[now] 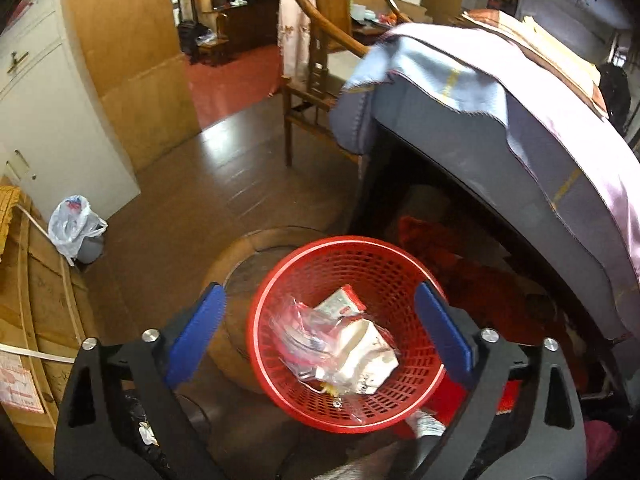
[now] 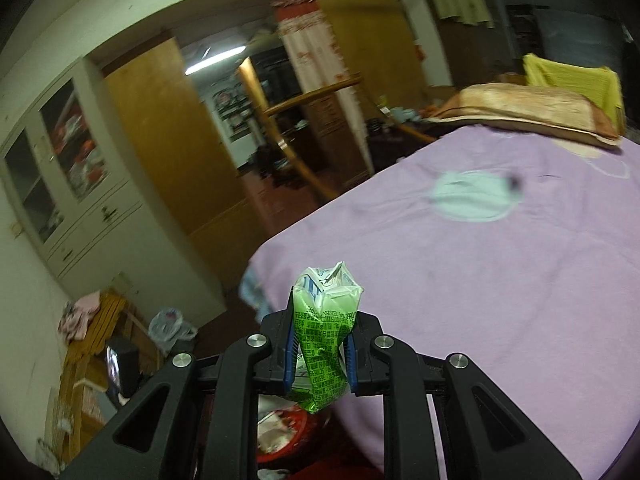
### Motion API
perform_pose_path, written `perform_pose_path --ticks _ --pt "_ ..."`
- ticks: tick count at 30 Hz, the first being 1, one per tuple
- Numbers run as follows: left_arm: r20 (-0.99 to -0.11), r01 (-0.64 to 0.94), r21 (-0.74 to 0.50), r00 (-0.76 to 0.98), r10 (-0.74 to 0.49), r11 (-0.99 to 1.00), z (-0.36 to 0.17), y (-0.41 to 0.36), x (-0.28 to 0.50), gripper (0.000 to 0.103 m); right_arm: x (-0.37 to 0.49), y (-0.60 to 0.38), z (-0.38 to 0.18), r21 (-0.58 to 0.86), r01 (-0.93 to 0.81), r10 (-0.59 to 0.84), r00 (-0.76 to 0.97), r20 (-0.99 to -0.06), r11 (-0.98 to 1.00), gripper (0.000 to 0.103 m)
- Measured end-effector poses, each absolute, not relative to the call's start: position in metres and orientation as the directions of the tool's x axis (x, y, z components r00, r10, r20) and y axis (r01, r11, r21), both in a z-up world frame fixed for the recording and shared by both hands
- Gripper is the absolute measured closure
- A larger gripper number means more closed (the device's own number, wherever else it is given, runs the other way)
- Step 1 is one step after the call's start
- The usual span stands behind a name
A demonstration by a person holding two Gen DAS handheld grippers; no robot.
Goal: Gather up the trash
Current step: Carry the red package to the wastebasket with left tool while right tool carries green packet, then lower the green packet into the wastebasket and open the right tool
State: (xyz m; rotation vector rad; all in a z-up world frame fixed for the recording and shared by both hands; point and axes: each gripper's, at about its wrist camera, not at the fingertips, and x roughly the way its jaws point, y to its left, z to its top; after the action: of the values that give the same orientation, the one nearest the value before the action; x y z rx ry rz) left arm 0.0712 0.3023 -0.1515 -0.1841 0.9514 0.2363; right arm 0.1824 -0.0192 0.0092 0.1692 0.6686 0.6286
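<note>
In the left wrist view a red mesh basket (image 1: 360, 260) stands on a round wooden stool (image 1: 236, 268) by the bed. It holds a crumpled white carton (image 1: 360, 356), a clear plastic wrapper (image 1: 296, 328) and a red-and-white packet (image 1: 340, 304). My left gripper (image 1: 320, 296) hangs over the basket, open, its blue pads wide apart and nothing between them. My right gripper (image 2: 323, 320) is shut on a crushed green drink carton (image 2: 326, 320), held up beside the purple bed. Below it a bit of the red basket (image 2: 276, 456) shows.
The bed (image 2: 480, 264) with its purple sheet and a pillow (image 2: 520, 108) fills the right side. A wooden chair (image 1: 308, 92) stands beyond the bed's corner. A small bin lined with a white plastic bag (image 1: 76, 232) sits by the white cupboard (image 1: 52, 120). Brown floor lies between.
</note>
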Motion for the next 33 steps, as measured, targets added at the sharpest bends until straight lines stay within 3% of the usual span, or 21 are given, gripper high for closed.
perform_pose_path --ticks 14,33 --pt "-0.765 -0.346 0.1 0.572 0.295 0.933 -0.146 0.322 0.046 0.007 0.169 0.13 -0.05 0.292 -0.645 0.623 0.369 -0.69 0.706 0.084" --pt "-0.742 -0.376 0.154 0.567 0.358 0.914 -0.156 0.333 0.034 0.007 0.17 0.201 -0.104 0.194 -0.69 0.534 0.32 -0.783 0.697 0.084"
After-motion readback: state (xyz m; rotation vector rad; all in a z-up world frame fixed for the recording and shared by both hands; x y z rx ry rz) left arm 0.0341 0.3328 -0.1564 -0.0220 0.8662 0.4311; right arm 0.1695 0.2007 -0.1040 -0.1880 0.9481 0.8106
